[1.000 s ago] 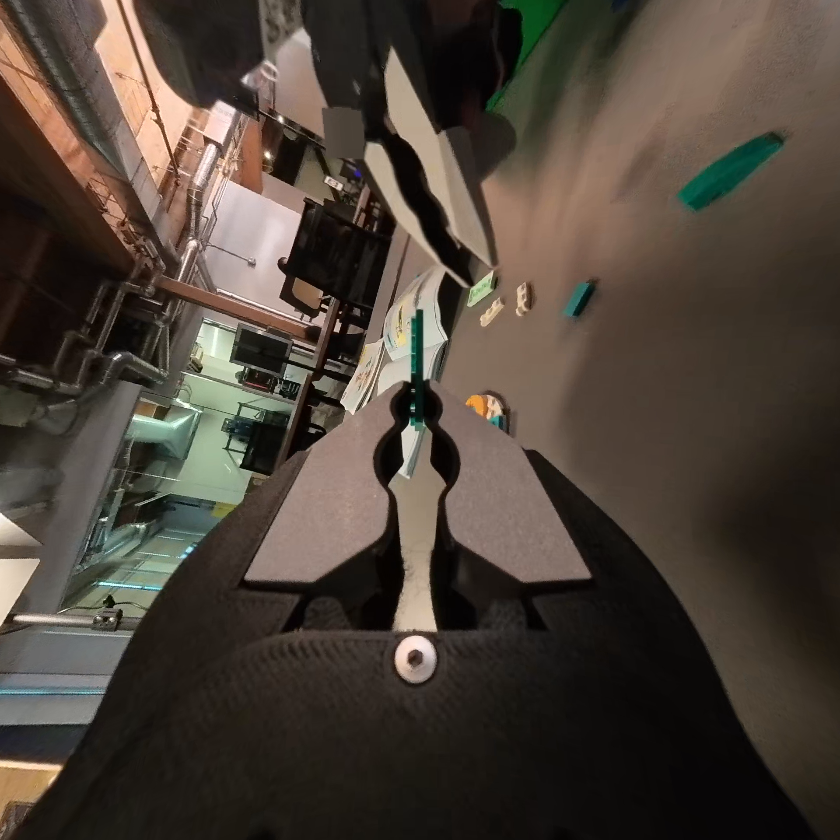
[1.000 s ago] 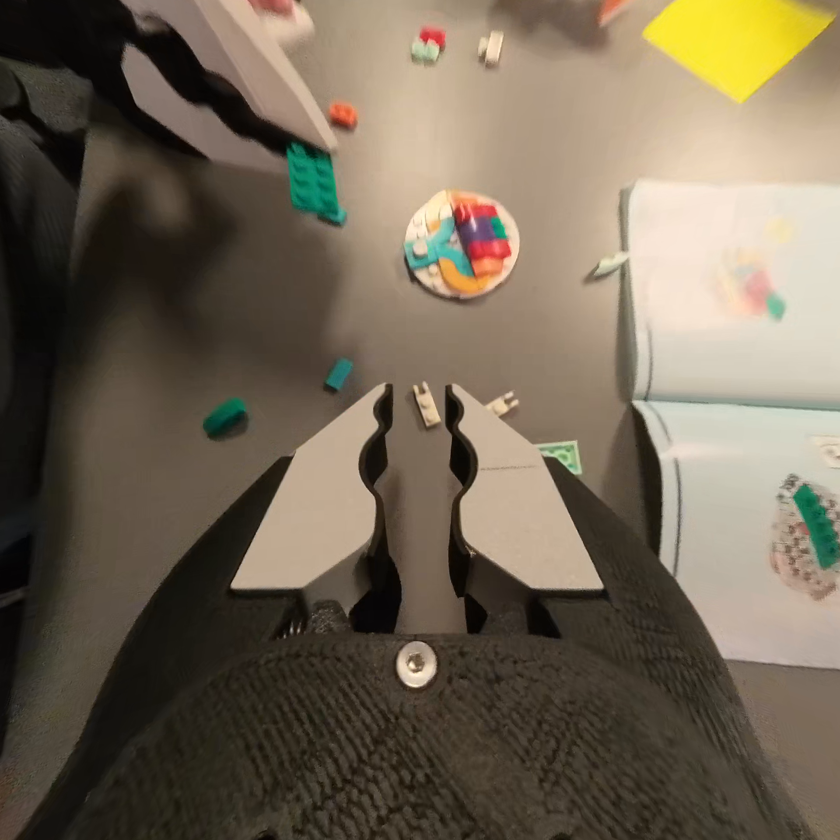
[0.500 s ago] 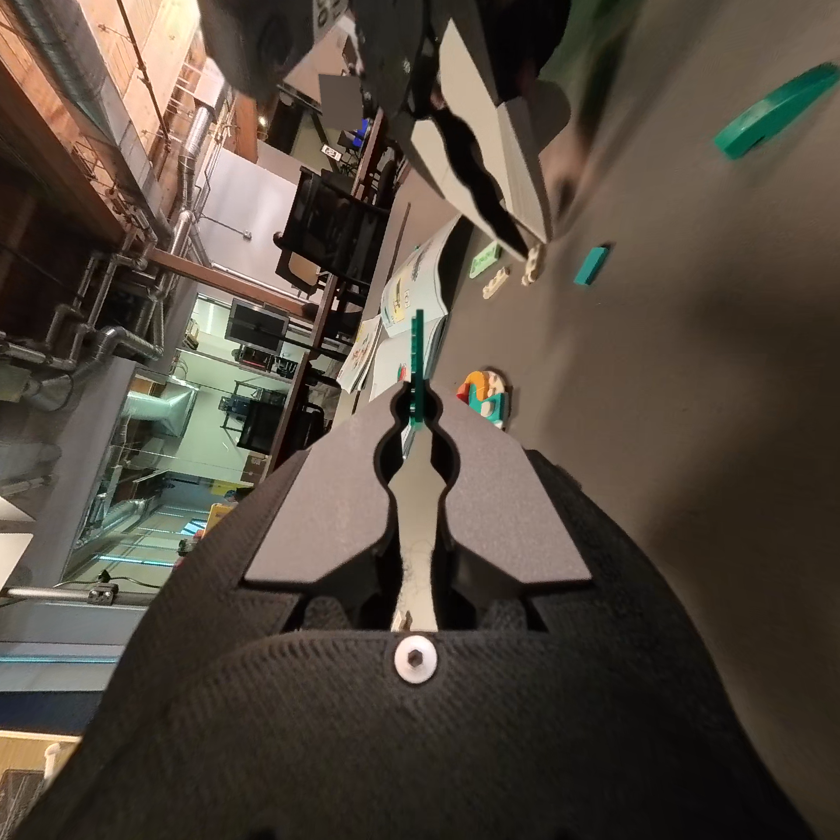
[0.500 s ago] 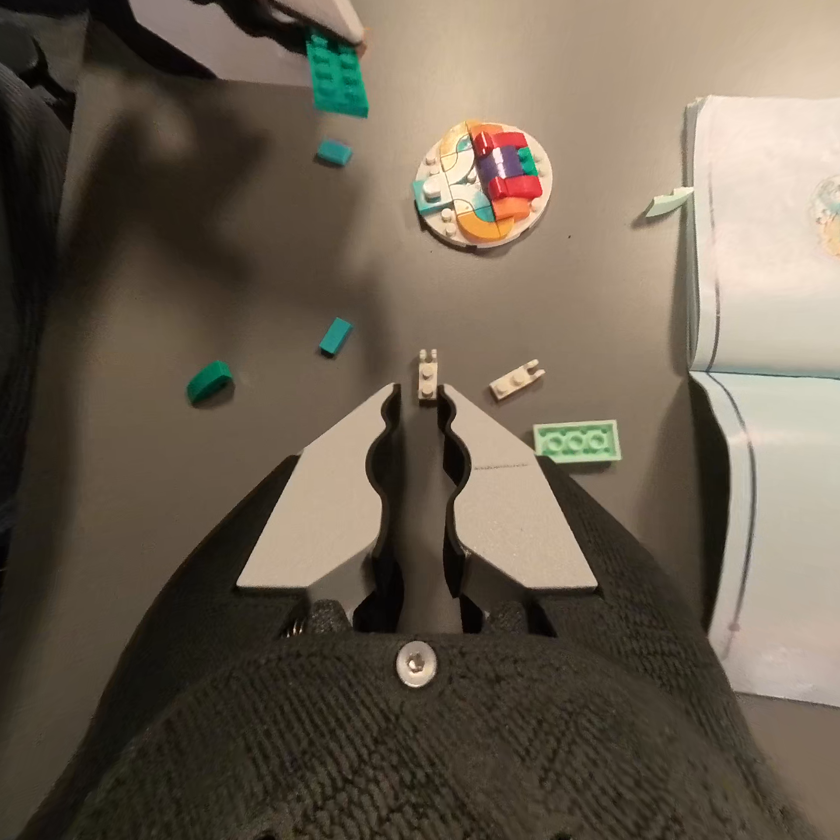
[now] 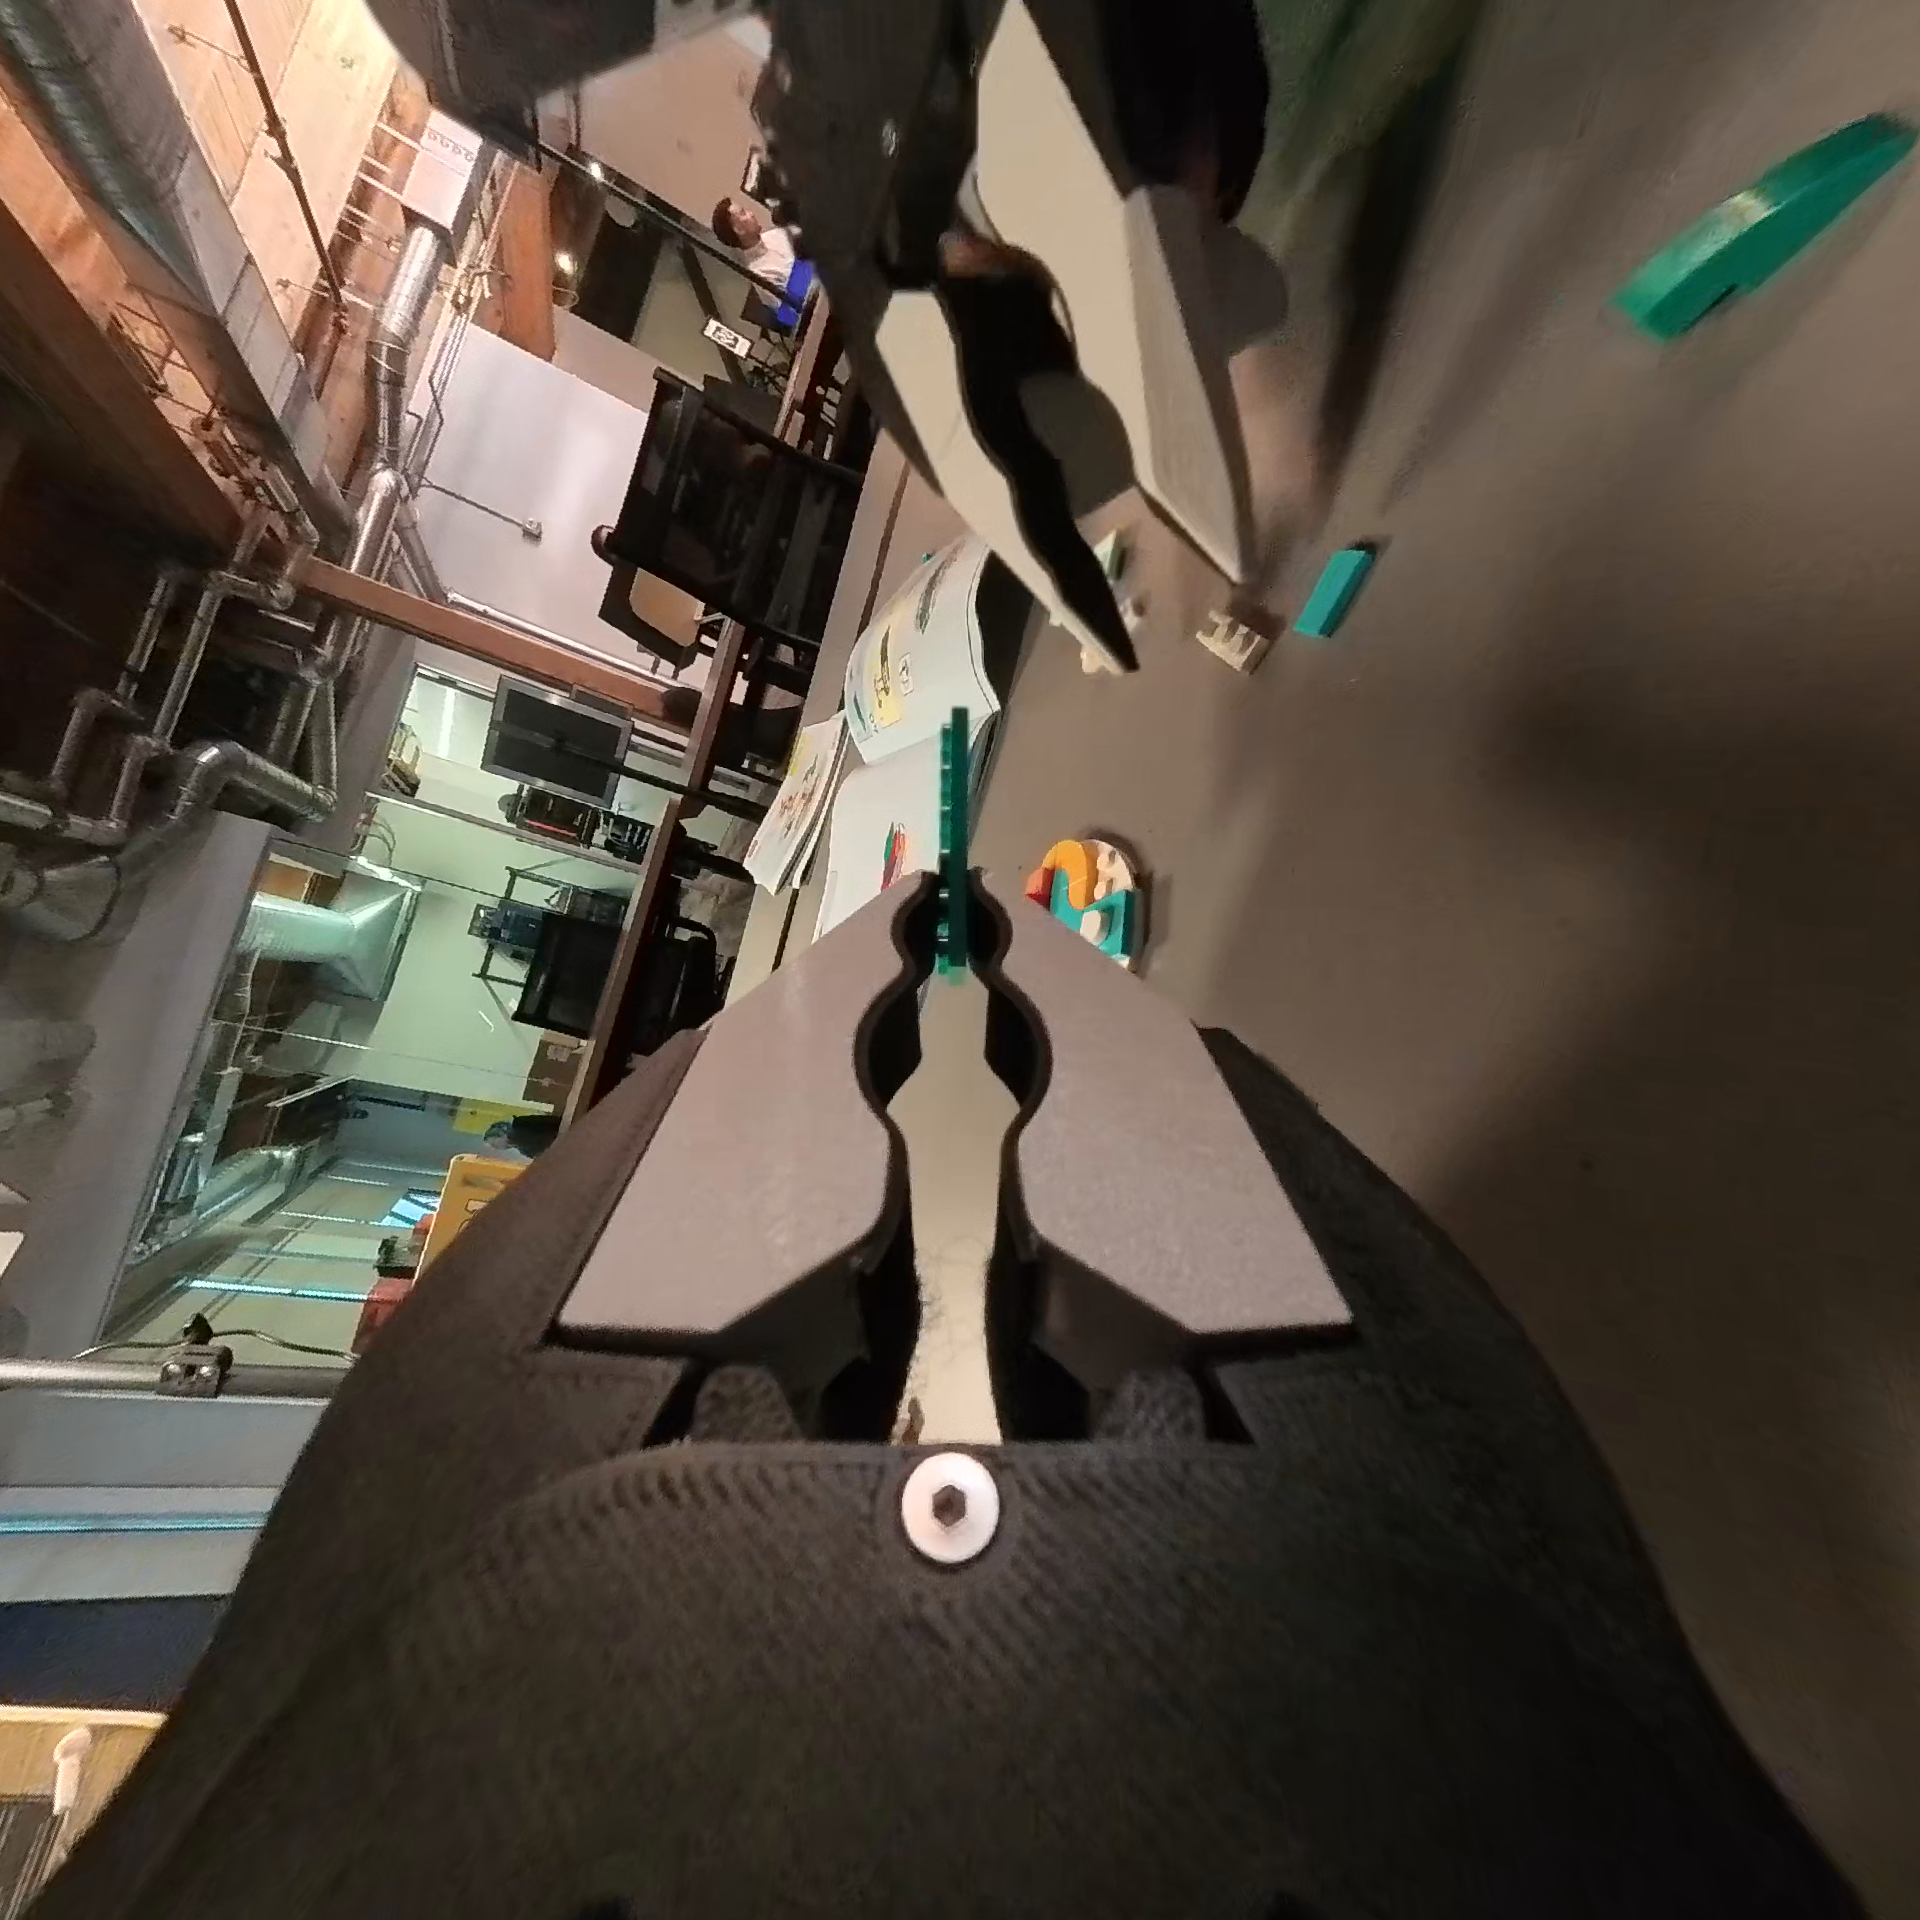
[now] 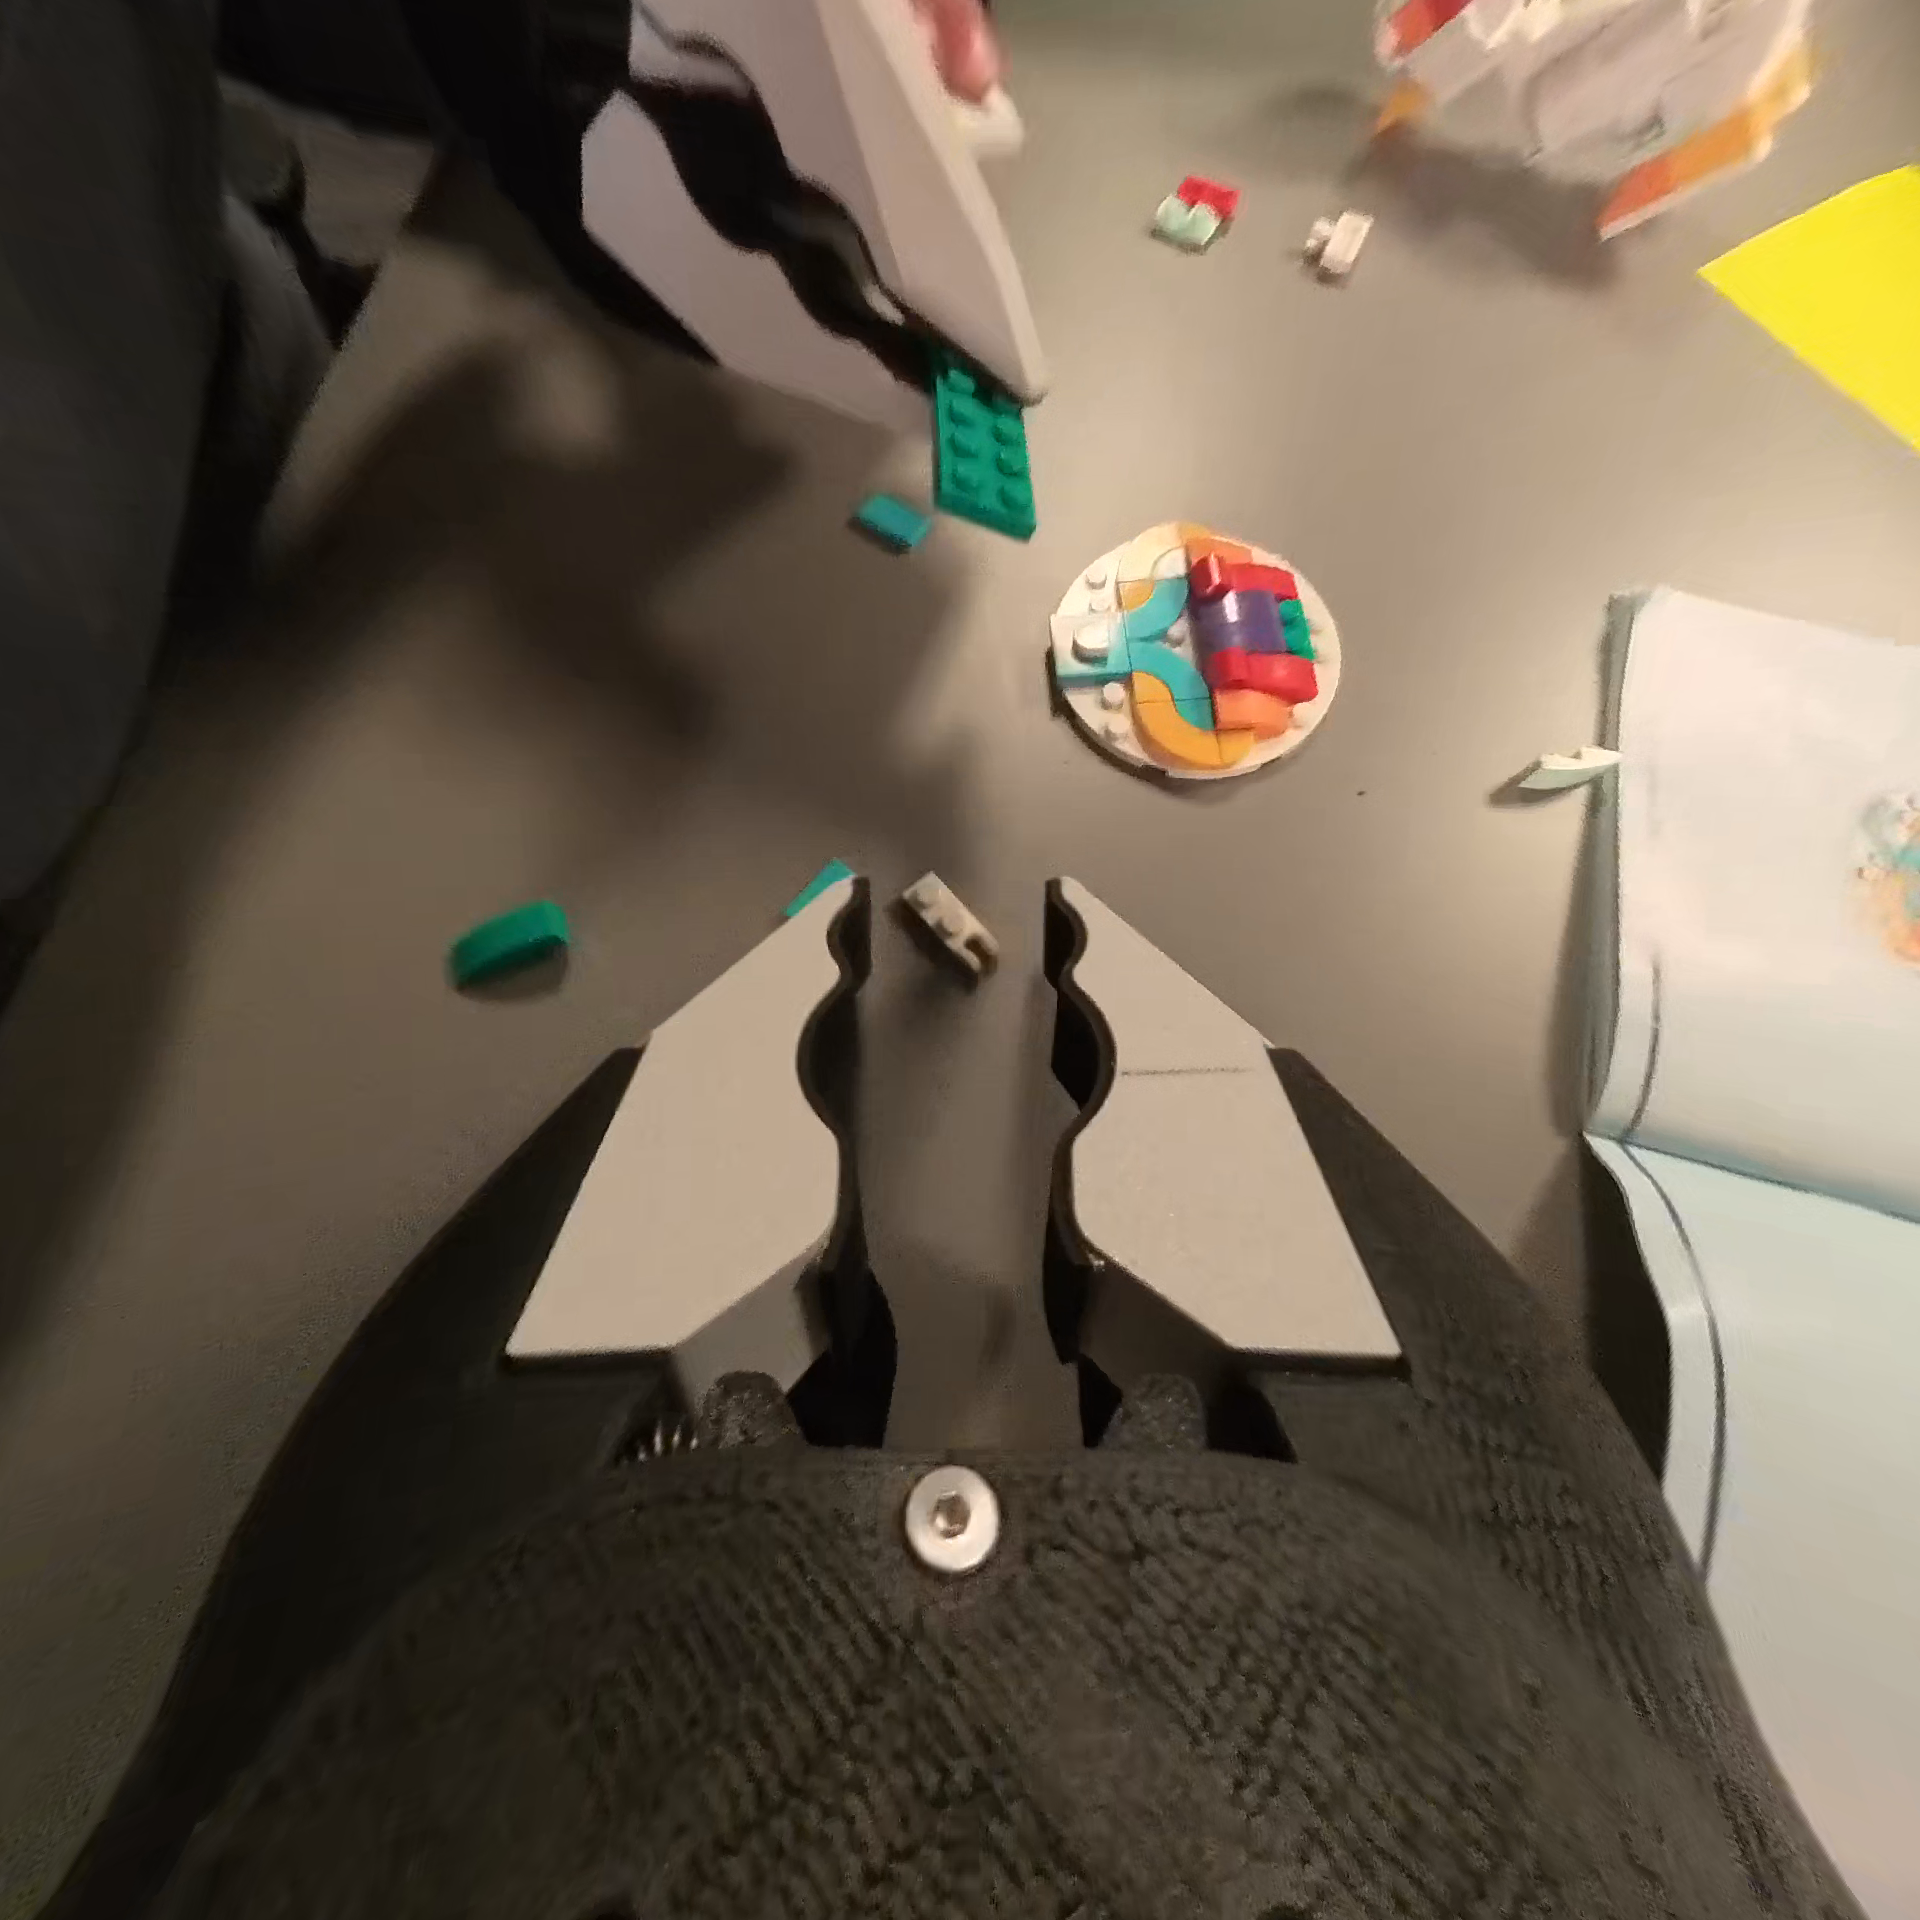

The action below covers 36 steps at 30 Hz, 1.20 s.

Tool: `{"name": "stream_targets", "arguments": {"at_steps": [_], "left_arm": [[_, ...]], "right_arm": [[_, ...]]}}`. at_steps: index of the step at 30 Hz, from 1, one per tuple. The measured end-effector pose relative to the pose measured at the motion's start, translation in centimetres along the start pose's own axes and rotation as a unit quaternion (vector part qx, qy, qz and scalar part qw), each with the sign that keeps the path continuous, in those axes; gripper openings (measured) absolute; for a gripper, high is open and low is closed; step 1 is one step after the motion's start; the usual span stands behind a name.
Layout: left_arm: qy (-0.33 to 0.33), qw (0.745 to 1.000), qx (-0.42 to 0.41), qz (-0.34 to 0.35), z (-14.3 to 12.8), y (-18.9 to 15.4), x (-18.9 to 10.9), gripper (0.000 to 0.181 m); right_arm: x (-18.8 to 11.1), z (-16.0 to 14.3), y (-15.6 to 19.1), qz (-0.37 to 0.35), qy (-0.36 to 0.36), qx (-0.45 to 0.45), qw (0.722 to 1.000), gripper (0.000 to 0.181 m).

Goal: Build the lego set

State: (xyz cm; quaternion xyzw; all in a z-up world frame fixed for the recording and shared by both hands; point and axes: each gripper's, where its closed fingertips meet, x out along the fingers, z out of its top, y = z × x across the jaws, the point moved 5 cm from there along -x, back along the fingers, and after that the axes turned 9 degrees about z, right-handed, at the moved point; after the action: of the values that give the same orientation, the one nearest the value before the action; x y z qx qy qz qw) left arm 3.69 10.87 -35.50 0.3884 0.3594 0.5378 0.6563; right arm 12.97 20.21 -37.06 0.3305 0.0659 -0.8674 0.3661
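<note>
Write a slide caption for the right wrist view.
Open right gripper straddles a small grey clip piece; left gripper holds a green plate.

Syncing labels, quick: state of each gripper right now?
Left gripper: closed on the green plate.
Right gripper: open, holding nothing; small tan piece lies between its fingers.

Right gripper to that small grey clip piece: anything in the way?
Nothing visible. The right gripper is open, and the grey clip piece lies on bare table between its fingertips. The teal brick sits outside, left.
</note>
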Motion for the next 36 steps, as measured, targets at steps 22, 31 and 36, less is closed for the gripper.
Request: {"name": "stream_targets", "arguments": {"at_steps": [22,31,36], "left_arm": [[0.036,0.988,0.129,0.076,-1.4,1.5,1.3,0.003],[0.028,0.978,0.178,0.109,-0.8,1.5,0.9,0.002],[0.022,0.977,0.182,0.111,-0.7,1.4,0.8,0.002]], "right_arm": [[-1.7,6.9,-2.6,-0.005,-0.072,0.076,0.995,0.004],[-0.6,8.8,-3.3,0.028,0.042,0.057,0.997,0.005],[-0.2,9.2,-3.2,0.032,0.062,0.047,0.996,0.005]]}}
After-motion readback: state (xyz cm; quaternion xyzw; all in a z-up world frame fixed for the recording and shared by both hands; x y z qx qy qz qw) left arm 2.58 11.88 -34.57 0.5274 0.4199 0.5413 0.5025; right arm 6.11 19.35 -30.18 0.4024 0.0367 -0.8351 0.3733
